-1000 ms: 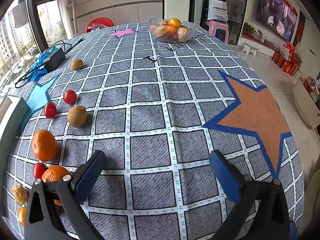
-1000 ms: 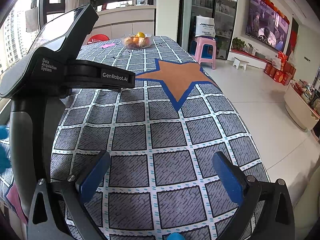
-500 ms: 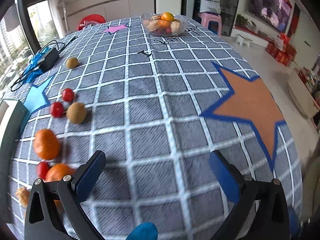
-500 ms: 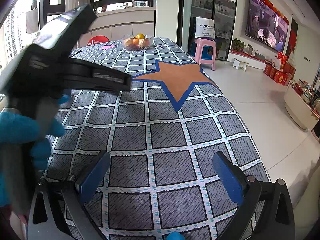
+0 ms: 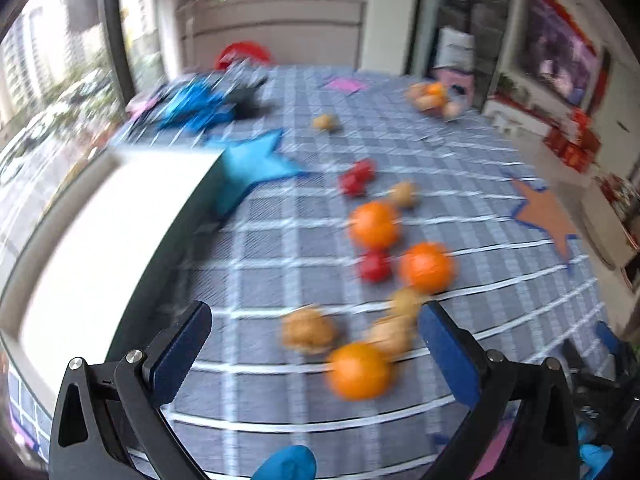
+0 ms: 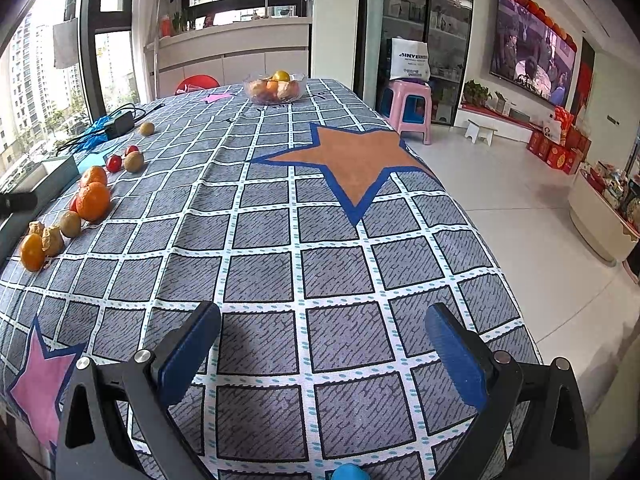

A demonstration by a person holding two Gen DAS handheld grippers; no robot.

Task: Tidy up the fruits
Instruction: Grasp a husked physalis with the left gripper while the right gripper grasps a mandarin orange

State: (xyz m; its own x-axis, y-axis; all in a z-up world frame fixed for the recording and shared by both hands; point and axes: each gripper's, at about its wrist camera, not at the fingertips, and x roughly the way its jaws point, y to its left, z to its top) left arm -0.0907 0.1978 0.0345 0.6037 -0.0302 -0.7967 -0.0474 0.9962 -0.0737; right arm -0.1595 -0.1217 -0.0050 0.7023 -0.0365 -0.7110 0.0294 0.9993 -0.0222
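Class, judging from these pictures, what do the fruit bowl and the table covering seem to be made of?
Fruit bowl: probably clear glass, possibly plastic; the fruit shows through its glossy wall. Table covering: apparently matte printed fabric; it wrinkles and drapes over the table edge.

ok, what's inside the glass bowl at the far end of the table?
The glass bowl holds an orange on top, with more orange and tan fruit piled under it. Whatever sits at the bottom is covered by that pile, and pieces are too small to count.

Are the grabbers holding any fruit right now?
No, nothing is held. The left gripper is open above the loose fruit, near an orange. The right gripper is open over bare tablecloth.
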